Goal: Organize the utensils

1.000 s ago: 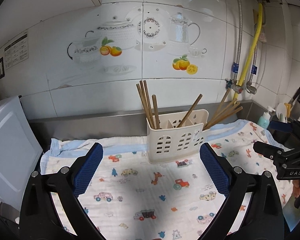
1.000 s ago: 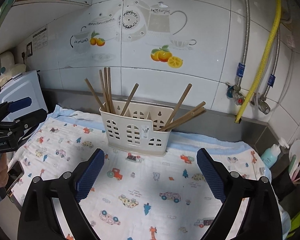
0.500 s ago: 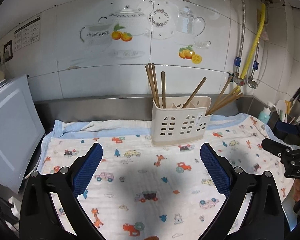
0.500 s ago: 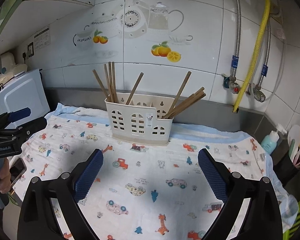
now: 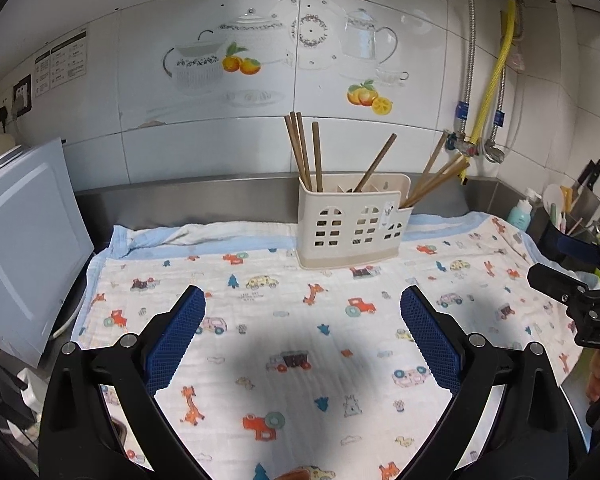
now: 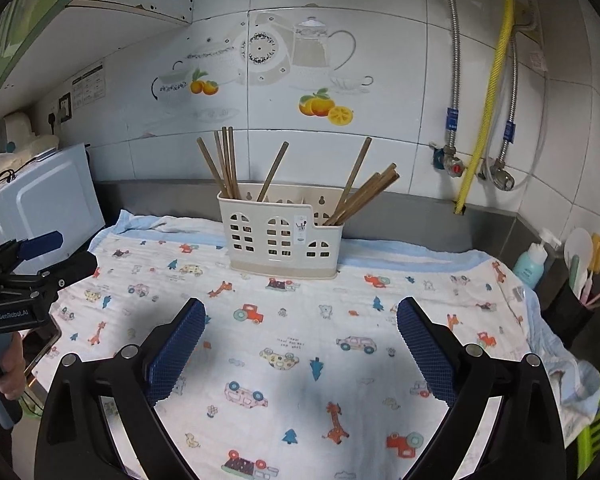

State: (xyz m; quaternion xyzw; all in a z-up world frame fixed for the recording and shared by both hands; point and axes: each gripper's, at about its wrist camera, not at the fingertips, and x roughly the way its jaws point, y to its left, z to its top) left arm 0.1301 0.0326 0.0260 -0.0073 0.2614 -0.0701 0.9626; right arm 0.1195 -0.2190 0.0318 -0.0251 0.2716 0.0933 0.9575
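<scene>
While both tools hover above the cloth [image 5: 300, 320]:
Left gripper [image 5: 302, 334]: spread, empty.
Right gripper [image 6: 300, 334]: spread, empty.
Utensil holder [image 6: 280, 236]: cloth's rear edge, upright.
Chopsticks [image 6: 224, 160]: inside holder, leaning.

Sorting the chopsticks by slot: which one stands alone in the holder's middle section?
The single chopstick leaning right between the left bunch and the right-leaning cluster.

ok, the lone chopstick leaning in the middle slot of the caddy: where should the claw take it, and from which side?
Grip the lone chopstick on its bare upper shaft, well above the caddy rim, coming from above and in front. It tilts right with open air on both sides, so either open claw, say the right claw, can straddle it without touching the left bundle. Pull along its lean.
</scene>
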